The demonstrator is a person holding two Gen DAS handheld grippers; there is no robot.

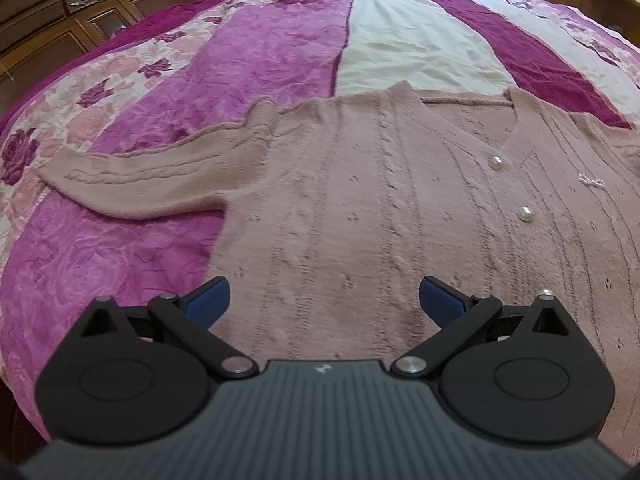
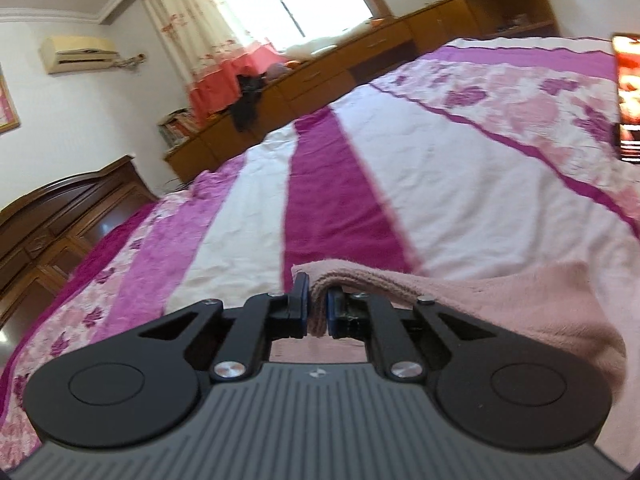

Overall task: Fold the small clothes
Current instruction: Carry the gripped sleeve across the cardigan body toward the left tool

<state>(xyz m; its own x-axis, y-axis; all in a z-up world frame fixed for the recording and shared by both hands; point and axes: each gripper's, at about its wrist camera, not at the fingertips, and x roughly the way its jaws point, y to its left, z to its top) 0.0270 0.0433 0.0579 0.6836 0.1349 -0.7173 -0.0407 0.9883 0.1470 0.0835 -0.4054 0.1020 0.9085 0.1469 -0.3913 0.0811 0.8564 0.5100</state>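
Note:
A small dusty-pink knitted cardigan point(image 1: 360, 184) with pearl buttons point(image 1: 525, 213) lies flat on the bed, front up. Its left sleeve point(image 1: 132, 182) stretches out to the left. My left gripper point(image 1: 324, 300) hovers open just above the cardigan's lower body, nothing between its blue pads. In the right wrist view, my right gripper point(image 2: 318, 312) is shut on a folded edge of the pink cardigan point(image 2: 500, 304), lifted off the bed; the fabric drapes over to the right and hides the right finger's outer side.
The bed is covered by a pink, magenta and white striped floral blanket point(image 1: 248, 52) point(image 2: 440, 168). Dark wooden cabinets point(image 1: 60, 16) stand at the left, a long wooden sideboard point(image 2: 360, 56) runs along the far side under a curtained window point(image 2: 256, 8).

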